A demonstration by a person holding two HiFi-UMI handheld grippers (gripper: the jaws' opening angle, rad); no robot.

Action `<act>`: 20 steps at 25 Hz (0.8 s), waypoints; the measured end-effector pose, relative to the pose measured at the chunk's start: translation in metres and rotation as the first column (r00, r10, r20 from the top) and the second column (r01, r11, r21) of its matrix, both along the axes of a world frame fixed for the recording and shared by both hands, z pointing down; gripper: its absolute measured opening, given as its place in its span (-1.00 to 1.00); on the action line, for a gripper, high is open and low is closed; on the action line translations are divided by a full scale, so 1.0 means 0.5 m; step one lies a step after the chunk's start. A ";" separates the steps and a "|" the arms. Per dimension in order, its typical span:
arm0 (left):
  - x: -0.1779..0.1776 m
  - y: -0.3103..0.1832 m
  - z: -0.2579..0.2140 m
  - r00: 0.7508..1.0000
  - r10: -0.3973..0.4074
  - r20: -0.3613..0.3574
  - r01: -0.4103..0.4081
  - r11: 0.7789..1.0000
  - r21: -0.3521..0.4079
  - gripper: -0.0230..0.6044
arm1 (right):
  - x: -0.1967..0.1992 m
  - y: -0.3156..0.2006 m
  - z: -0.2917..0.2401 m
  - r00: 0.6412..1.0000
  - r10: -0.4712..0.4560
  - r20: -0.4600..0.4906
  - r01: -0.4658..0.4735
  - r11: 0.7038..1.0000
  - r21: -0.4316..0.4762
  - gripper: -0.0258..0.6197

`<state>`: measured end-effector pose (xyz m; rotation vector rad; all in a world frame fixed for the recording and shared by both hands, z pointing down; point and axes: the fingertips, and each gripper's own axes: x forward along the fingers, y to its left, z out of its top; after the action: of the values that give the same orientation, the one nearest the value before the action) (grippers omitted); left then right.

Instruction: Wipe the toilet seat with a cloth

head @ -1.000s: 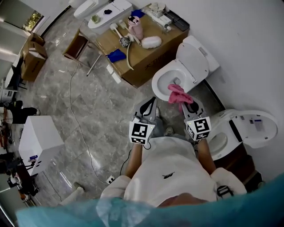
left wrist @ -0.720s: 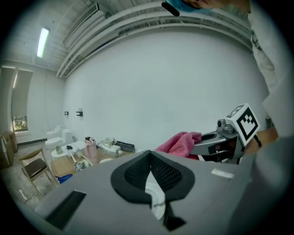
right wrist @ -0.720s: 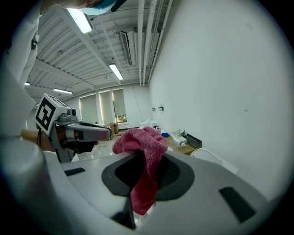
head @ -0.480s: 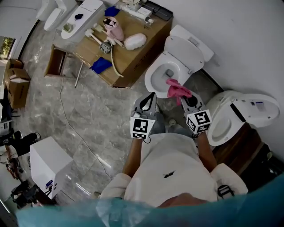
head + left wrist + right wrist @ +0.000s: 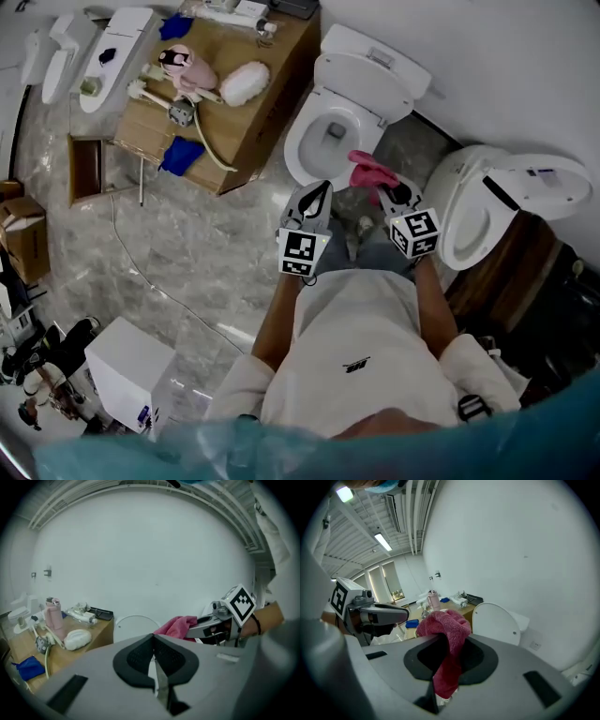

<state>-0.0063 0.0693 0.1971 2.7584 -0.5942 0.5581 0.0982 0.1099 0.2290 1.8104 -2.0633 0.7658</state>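
Note:
A white toilet (image 5: 302,155) with its lid (image 5: 366,80) raised stands just ahead of me. Its seat ring circles the open bowl. My right gripper (image 5: 382,187) is shut on a pink cloth (image 5: 367,172), which hangs in the air off the bowl's front right rim. In the right gripper view the cloth (image 5: 446,637) bulges up out of the jaws, with the lid (image 5: 497,623) behind it. My left gripper (image 5: 318,194) hovers by the bowl's front rim with its jaws shut and nothing in them. From the left gripper view, the cloth (image 5: 176,625) shows to the right.
A second white toilet (image 5: 487,202) with its lid up stands close on the right. A brown cardboard box (image 5: 234,122) on the left carries a pink bottle (image 5: 183,66), a white brush, a hose and blue cloths. A cable (image 5: 141,272) runs across the marble floor.
The head view has swung, so the toilet and box have slid left and up in frame. Both grippers stay side by side in front of me, and the cloth is still gripped.

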 end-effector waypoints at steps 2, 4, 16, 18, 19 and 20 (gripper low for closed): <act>0.018 0.000 0.027 1.000 0.018 0.008 -0.018 0.999 -0.027 -0.91 | 0.016 0.000 0.023 1.000 0.001 -0.017 -0.001 1.000 -0.027 -0.75; 0.033 0.001 0.055 0.999 0.026 0.019 -0.025 0.998 -0.054 -0.91 | 0.032 0.002 0.045 1.000 -0.002 -0.024 0.001 0.999 -0.049 -0.75; 0.136 -0.026 0.235 0.998 -0.032 0.045 0.036 0.995 -0.090 -0.91 | 0.143 -0.015 0.227 0.995 -0.085 -0.046 0.079 0.989 -0.127 -0.76; 0.151 -0.031 0.271 0.998 -0.041 0.052 0.046 0.994 -0.098 -0.91 | 0.160 -0.018 0.261 0.993 -0.104 -0.053 0.095 0.985 -0.143 -0.75; 0.157 -0.032 0.288 0.997 -0.046 0.056 0.051 0.993 -0.103 -0.91 | 0.168 -0.019 0.279 0.993 -0.109 -0.054 0.100 0.983 -0.151 -0.75; 0.164 -0.033 0.305 0.997 -0.050 0.060 0.057 0.992 -0.110 -0.91 | 0.177 -0.020 0.297 0.992 -0.111 -0.054 0.102 0.982 -0.159 -0.75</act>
<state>0.0756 0.0528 0.3498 2.6219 -0.6282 0.6395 0.1866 0.1001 0.3776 1.6061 -1.9831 0.8063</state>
